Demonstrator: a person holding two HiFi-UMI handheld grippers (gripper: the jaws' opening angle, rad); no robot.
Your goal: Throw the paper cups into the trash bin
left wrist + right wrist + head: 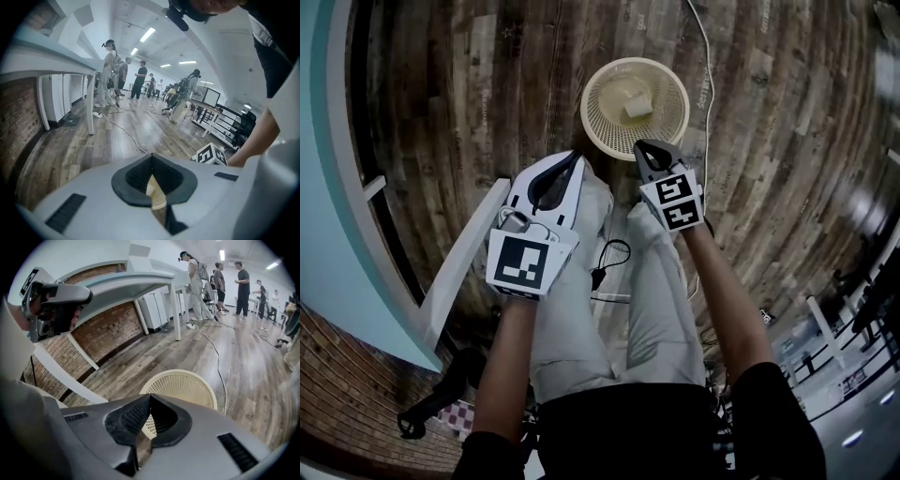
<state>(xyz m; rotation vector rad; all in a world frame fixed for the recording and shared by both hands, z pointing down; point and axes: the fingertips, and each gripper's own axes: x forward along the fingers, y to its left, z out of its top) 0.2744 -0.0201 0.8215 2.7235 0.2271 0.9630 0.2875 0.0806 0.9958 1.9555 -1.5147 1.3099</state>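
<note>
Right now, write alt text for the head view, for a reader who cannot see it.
Looking down past the person's legs, the left gripper and right gripper are held side by side, jaws shut and empty, beside a cream mesh trash bin on a wooden floor. A pale object, probably a paper cup, lies inside the bin.

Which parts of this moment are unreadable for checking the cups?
- Pale lump in the trash bin: head view, too small to call a cup.
- Trash bin's bottom: right gripper view, the right claw covers it.
- Trash bin: left gripper view, a mere sliver behind the left claw.
</note>
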